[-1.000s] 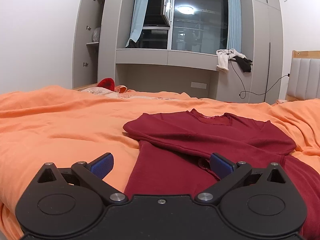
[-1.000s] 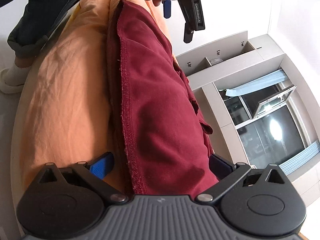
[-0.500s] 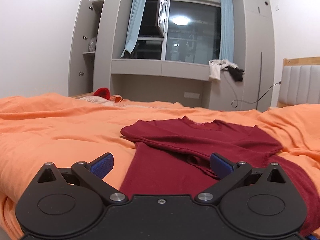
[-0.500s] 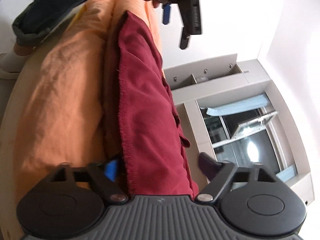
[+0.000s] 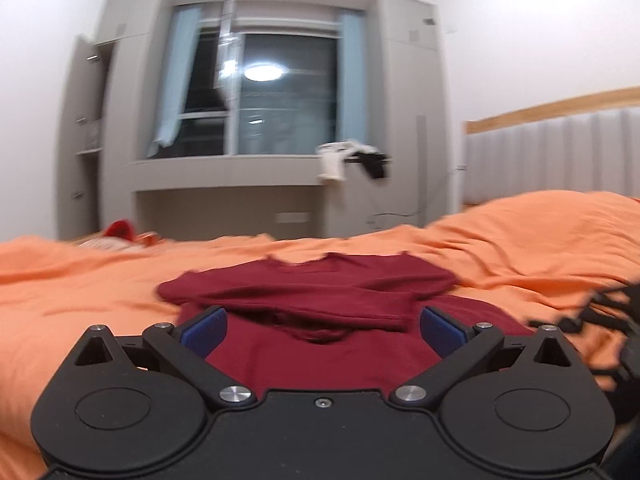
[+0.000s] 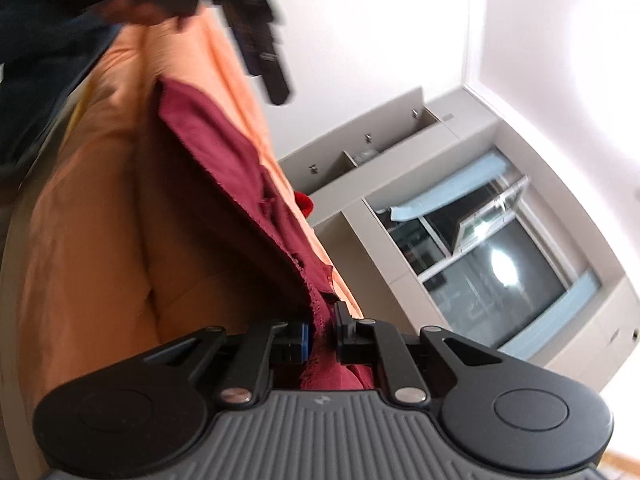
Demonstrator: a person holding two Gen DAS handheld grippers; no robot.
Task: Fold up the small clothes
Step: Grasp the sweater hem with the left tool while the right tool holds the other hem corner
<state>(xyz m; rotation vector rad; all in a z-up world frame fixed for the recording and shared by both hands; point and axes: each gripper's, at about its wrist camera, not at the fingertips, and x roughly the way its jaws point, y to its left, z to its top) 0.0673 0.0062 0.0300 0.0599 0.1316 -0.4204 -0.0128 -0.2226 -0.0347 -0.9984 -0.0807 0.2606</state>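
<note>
A dark red long-sleeved shirt [image 5: 316,292] lies on the orange bedcover [image 5: 80,280], sleeves folded across its chest. My left gripper [image 5: 322,330] is open and empty, low over the shirt's lower part. In the right wrist view my right gripper [image 6: 320,334] is shut on the shirt's hem edge [image 6: 320,320] and lifts it off the bed; the shirt [image 6: 224,160] stretches away from it. The left gripper [image 6: 256,32] shows blurred at the top of that view.
A grey wall unit with a window [image 5: 276,92] stands behind the bed. Clothes [image 5: 352,160] hang off its ledge. A padded headboard [image 5: 560,152] is at the right. A red item [image 5: 120,230] lies at the bed's far left.
My right gripper has closed on the shirt's hem and raised it. My left gripper has moved right, over the shirt's lower part, still open.
</note>
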